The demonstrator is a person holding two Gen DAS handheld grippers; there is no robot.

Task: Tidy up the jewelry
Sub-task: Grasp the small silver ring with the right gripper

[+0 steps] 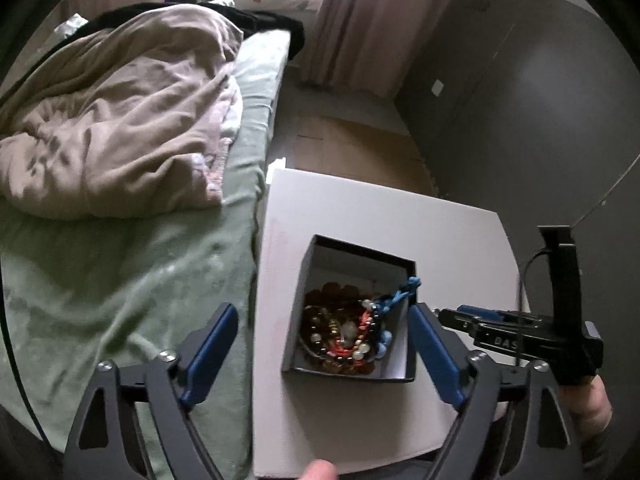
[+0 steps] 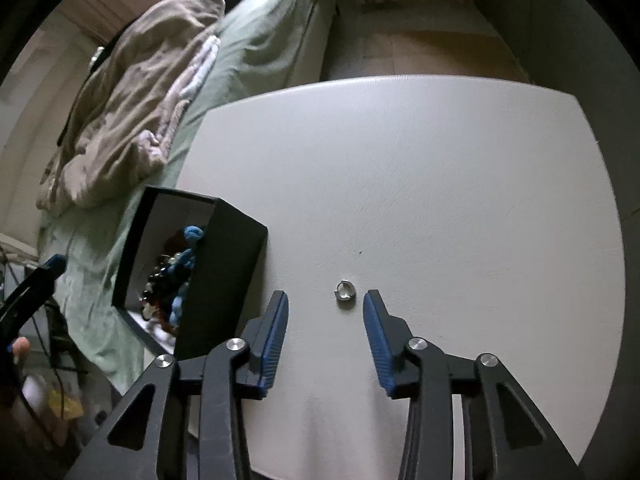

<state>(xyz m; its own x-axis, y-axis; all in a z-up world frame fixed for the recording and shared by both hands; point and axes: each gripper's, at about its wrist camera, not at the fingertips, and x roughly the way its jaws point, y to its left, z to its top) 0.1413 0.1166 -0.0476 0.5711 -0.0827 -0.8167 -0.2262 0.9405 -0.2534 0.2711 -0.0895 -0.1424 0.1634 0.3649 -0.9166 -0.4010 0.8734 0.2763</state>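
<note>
A small silver ring (image 2: 344,289) lies on the white surface (image 2: 440,180) just ahead of the right hand-held gripper (image 2: 326,300), fingers apart, while the left hand-held gripper (image 1: 324,316) hovers spread above the black jewelry box (image 1: 300,292).

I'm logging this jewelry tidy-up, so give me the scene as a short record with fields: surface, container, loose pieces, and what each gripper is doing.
surface: white table beside a bed with green sheet
container: open black box on the table, holding tangled beaded bracelets and a blue cord
loose piece: small silver ring on the table, right of the box
left gripper: open, over the box, holding nothing
right gripper: open, just short of the ring, not touching it
</note>
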